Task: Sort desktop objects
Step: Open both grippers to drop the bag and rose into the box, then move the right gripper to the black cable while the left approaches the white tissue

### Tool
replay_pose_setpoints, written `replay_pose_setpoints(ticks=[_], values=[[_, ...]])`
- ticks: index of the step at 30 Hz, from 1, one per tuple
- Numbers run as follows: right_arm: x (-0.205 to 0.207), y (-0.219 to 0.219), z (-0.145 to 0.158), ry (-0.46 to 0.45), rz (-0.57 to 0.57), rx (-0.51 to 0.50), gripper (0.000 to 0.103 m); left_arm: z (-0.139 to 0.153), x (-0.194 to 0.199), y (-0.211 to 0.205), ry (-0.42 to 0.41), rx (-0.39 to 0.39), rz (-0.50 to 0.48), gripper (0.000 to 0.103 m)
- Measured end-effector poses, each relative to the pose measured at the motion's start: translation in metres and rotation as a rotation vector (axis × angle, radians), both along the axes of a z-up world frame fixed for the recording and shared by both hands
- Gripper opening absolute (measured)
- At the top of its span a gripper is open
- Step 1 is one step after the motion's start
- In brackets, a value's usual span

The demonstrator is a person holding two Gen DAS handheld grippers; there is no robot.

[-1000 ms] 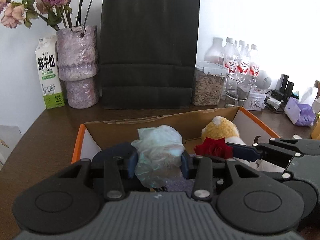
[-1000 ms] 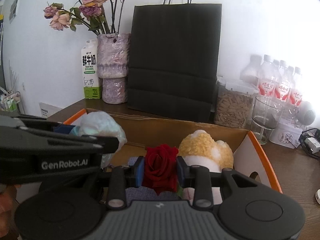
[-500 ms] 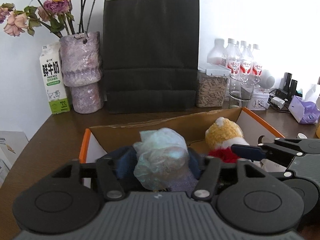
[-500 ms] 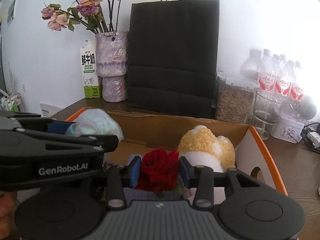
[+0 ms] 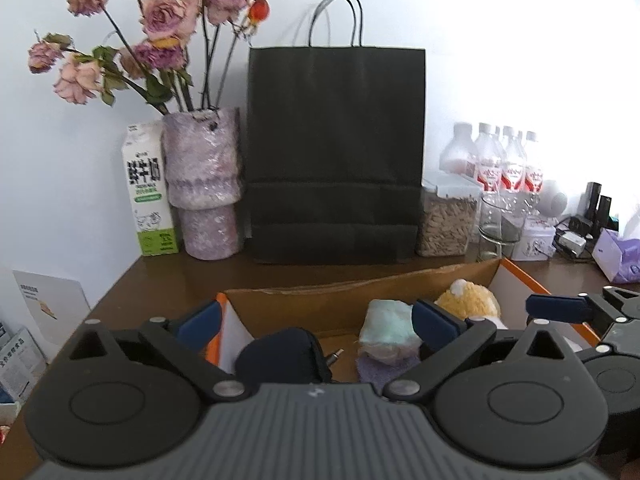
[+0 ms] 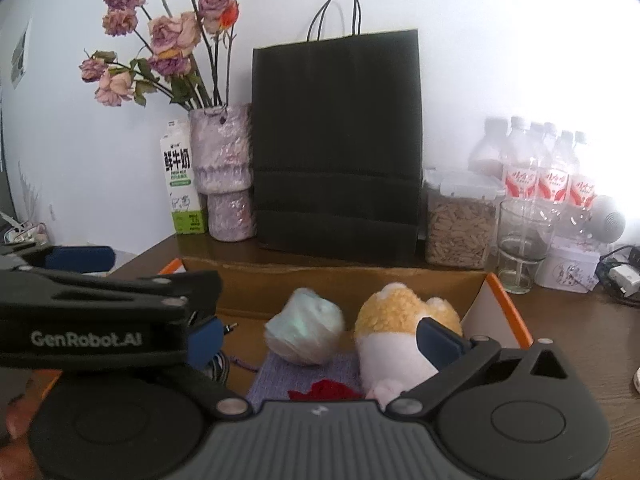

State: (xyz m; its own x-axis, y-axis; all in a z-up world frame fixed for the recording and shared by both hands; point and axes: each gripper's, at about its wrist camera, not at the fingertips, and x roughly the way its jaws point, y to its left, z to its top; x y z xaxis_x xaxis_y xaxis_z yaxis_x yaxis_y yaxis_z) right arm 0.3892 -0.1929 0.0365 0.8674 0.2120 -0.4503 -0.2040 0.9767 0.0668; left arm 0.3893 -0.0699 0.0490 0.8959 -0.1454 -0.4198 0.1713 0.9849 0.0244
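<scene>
An open cardboard box (image 6: 340, 284) with orange edges sits in front of me. Inside lie a pale crumpled plastic bag (image 6: 305, 337), a yellow and white plush toy (image 6: 394, 324), a red rose (image 6: 326, 391) on a purple cloth (image 6: 280, 376), and a dark pouch (image 5: 280, 354). My left gripper (image 5: 316, 322) is open and empty above the box, the bag (image 5: 388, 330) lying by its right finger. My right gripper (image 6: 320, 340) is open and empty over the rose; the left gripper's body hides its left finger.
A black paper bag (image 5: 336, 152) stands behind the box. A vase of dried roses (image 5: 202, 184) and a milk carton (image 5: 149, 196) stand at the back left. A seed jar (image 6: 460, 224), a glass (image 6: 522, 248) and water bottles (image 6: 552, 176) are at the back right.
Both grippers opened and pulled back. The left let go of the plastic bag and the right let go of the rose; both now lie in the box.
</scene>
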Motion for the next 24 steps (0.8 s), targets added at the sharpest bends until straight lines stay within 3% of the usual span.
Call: replay_pose_setpoints(ticks=[15,24], values=[[-0.054,-0.004,0.038,-0.086,0.002,-0.016,0.103,0.042,-0.056,0.028,-0.083,-0.003,0.053,0.103],[-0.105,-0.020,0.043,-0.092,-0.007,-0.032,0.103,0.044,-0.100,0.056,-0.078,0.012,0.105,0.103]])
